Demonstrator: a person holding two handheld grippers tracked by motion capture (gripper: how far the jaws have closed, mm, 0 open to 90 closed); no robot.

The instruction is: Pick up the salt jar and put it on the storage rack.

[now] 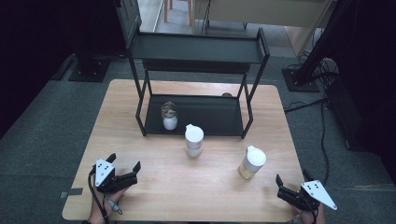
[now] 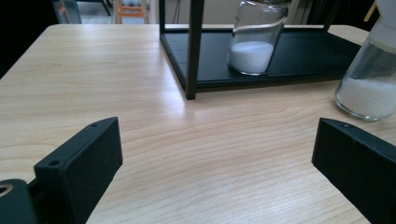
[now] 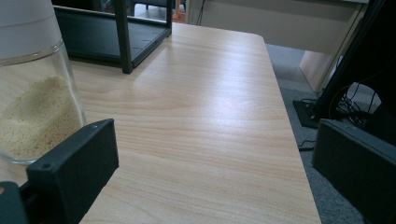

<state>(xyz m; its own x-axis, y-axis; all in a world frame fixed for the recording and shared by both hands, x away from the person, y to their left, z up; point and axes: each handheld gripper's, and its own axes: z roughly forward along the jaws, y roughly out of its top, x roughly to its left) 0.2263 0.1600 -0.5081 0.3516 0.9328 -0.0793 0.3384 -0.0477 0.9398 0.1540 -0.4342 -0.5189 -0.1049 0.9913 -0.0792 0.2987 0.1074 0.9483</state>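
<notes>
Two hand-held claws rest at the near edge of a wooden desk (image 1: 154, 182), each with its jaws spread wide and gripping nothing. The left claw (image 1: 124, 167) sits at the near left corner, aimed toward a white-lidded jar of white grains (image 1: 194, 140) that stands on the desk just in front of a black two-tier rack (image 1: 196, 51). An uncapped glass jar holding white powder (image 1: 169, 115) stands upright on the rack's bottom shelf, at its left end. The right claw (image 1: 293, 178) lies at the near right corner, near a lidded jar of yellowish grains (image 1: 252, 162) standing on the desk, well apart from the rack. In the right gripper view that jar stands just beyond one jaw.
</notes>
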